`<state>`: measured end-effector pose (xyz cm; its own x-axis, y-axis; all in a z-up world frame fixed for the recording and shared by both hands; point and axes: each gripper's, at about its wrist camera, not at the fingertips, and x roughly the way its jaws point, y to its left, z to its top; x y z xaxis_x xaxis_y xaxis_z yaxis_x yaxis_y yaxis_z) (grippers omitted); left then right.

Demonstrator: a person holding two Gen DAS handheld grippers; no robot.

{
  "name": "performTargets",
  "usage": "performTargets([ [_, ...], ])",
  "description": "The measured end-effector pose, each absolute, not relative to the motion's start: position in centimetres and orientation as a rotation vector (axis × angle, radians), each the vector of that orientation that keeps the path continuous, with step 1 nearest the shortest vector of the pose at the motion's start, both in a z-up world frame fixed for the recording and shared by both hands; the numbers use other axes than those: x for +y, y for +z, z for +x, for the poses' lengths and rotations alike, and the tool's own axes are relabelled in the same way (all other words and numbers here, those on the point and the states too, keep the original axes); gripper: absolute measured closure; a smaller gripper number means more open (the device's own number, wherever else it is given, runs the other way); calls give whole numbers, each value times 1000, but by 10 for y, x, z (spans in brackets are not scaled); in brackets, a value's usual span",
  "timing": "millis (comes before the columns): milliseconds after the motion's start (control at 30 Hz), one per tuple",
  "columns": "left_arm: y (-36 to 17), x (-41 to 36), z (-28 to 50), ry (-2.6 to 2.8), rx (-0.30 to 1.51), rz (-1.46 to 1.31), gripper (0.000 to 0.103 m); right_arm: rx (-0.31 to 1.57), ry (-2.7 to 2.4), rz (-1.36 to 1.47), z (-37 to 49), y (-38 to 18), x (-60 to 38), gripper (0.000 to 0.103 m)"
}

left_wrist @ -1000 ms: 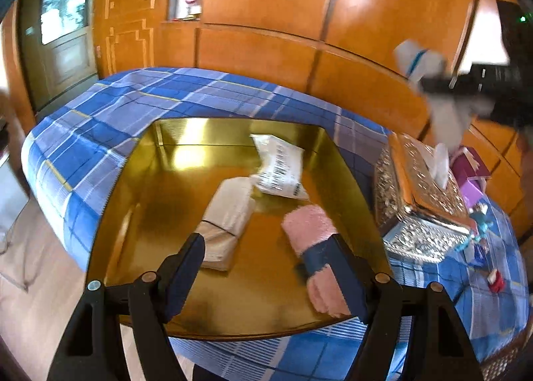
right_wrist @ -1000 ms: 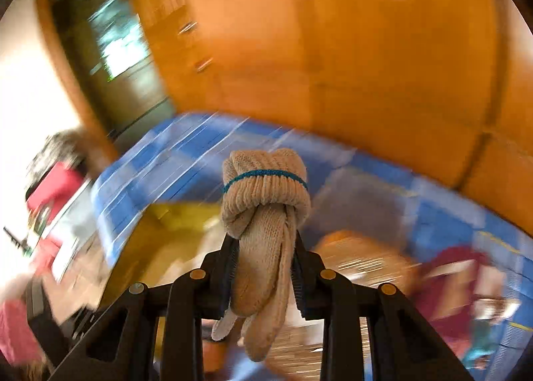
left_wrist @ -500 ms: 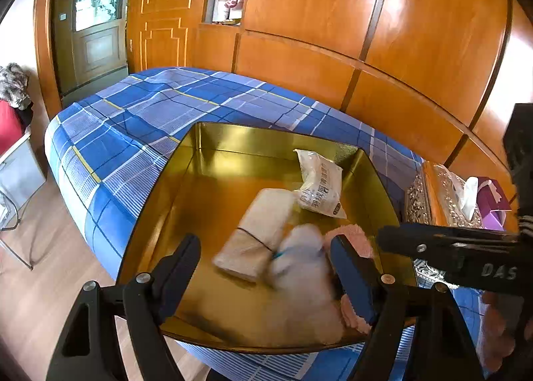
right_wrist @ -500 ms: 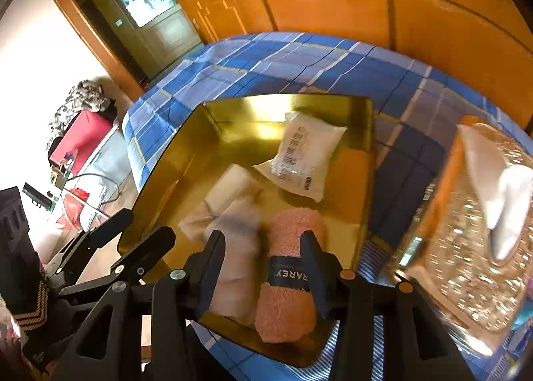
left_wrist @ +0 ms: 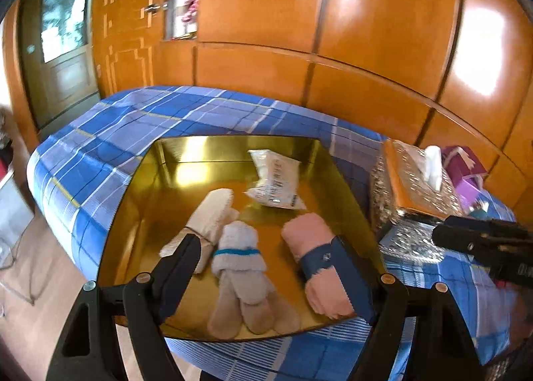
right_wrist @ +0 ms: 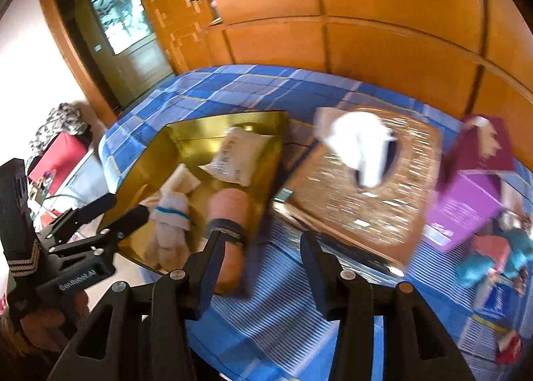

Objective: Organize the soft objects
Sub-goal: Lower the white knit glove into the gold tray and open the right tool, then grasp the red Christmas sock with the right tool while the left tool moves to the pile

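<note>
Left wrist view looks down past the left tool (left_wrist: 266, 267), whose jaws stand wide apart and hold nothing, into a shiny gold square tray (left_wrist: 140, 201) resting on a blue checked cloth-covered tabletop (left_wrist: 100, 148). Four soft things lie in the tray. A beige knitted glove bundle with a teal band (left_wrist: 238, 257) sits near the front edge, its fingers pointing toward the camera. Just left of it and touching it lies a cream rolled cloth tied with a thin dark string (left_wrist: 210, 217). To the right, apart from the gloves, lies a pink rolled towel with a dark blue band (left_wrist: 316, 257), partly hidden behind the right finger (left_wrist: 353, 281) of the tool. At the back of the tray rests a white plastic-wrapped packet with print (left_wrist: 276, 181).

Right of the tray stands a silvery ornate tissue box with an orange top (left_wrist: 409, 188), a white tissue poking out, and beyond it a purple carton (left_wrist: 466, 171).

Right wrist view, somewhat blurred, shows the right tool (right_wrist: 263, 267) above the bare checked cloth between tray and tissue box; its jaws are parted with nothing between them. Its dark tip also enters the left wrist view from the right edge, beside the tissue box. A person's hand (right_wrist: 43, 321) grips the left tool's handle at the lower left.
</note>
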<state>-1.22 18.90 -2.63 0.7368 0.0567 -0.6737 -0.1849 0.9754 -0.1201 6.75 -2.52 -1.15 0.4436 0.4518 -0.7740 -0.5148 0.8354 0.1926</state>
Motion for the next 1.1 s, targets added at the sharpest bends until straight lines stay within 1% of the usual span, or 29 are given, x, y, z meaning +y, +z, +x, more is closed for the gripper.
performTargets([
  [500,-27,141,-14,17,755,-81,22,901,246,99,84,-10,-180,56],
  [800,-27,118,-11,-68,769,-39,22,946,17,169,84,-11,-285,56],
  [833,-27,116,-11,-78,769,-38,22,955,3,179,83,-11,-295,54],
  [867,-27,113,-10,-90,771,-35,22,970,-19,192,83,-12,-309,49],
  [933,-27,106,-8,-115,778,-29,22,996,-49,207,82,-15,-330,42],
  [1033,-27,94,-6,-153,785,-13,22,1075,-76,198,85,-27,-350,42],
  [1100,-28,86,-5,-183,791,2,22,1141,-68,120,90,-38,-352,42],
])
